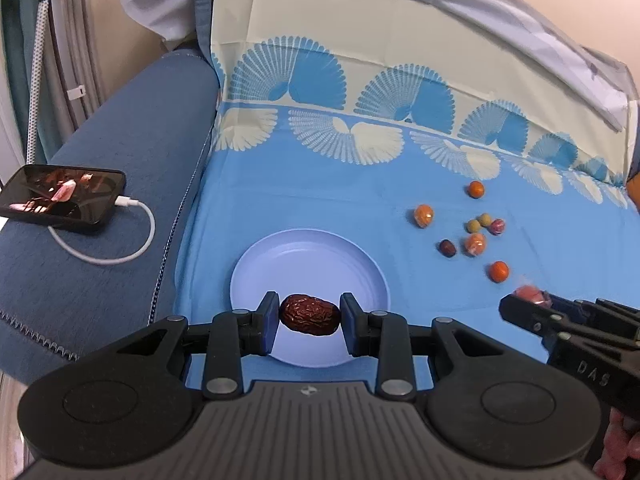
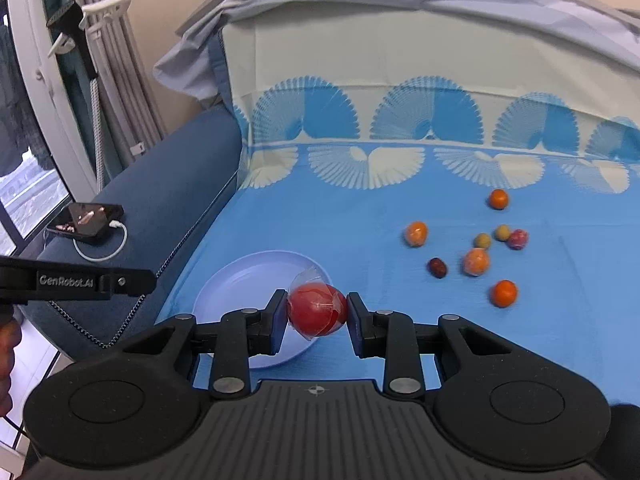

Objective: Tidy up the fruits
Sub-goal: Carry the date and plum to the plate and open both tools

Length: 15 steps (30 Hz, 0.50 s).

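My left gripper (image 1: 309, 316) is shut on a wrinkled dark red date (image 1: 309, 314) and holds it over the near part of the pale blue plate (image 1: 312, 252). My right gripper (image 2: 317, 312) is shut on a red fruit in clear wrap (image 2: 316, 309), above the plate's right edge (image 2: 240, 280). The right gripper also shows in the left wrist view (image 1: 532, 300), to the right of the plate. Several loose fruits lie on the blue cloth to the right: orange ones (image 1: 499, 271), a dark date (image 1: 446, 247), small green ones (image 1: 473, 225) and a pink one (image 1: 497, 226).
A blue patterned cloth (image 1: 360, 200) covers the sofa seat and backrest. A phone (image 1: 64, 198) on a white charging cable (image 1: 136, 236) lies on the blue armrest at left. Curtains and a window are at far left (image 2: 40, 120).
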Motion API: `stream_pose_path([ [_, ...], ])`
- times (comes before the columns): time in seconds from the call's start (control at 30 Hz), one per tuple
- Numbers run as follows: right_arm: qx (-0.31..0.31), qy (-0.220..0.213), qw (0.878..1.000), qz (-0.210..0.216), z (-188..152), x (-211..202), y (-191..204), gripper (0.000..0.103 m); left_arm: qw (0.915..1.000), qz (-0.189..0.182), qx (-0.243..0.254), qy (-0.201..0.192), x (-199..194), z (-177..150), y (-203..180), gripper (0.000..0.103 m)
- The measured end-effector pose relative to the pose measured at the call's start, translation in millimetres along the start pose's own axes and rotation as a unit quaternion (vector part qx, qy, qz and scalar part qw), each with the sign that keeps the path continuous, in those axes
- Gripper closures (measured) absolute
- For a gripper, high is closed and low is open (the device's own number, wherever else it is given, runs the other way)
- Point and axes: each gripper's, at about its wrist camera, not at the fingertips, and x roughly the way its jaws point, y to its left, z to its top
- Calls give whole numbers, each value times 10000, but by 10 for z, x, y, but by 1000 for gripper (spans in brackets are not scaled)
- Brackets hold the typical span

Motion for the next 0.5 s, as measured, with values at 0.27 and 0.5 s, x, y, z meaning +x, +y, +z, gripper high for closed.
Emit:
stream_pose_path([
  [0.27, -479, 572, 9971, 139, -33, 805, 182, 70, 9988, 241, 36, 425, 684, 162, 133, 67],
  [0.5, -770, 1207, 9893, 290, -158, 1454, 364, 70, 9947, 463, 143, 906, 1291, 129, 256, 67],
])
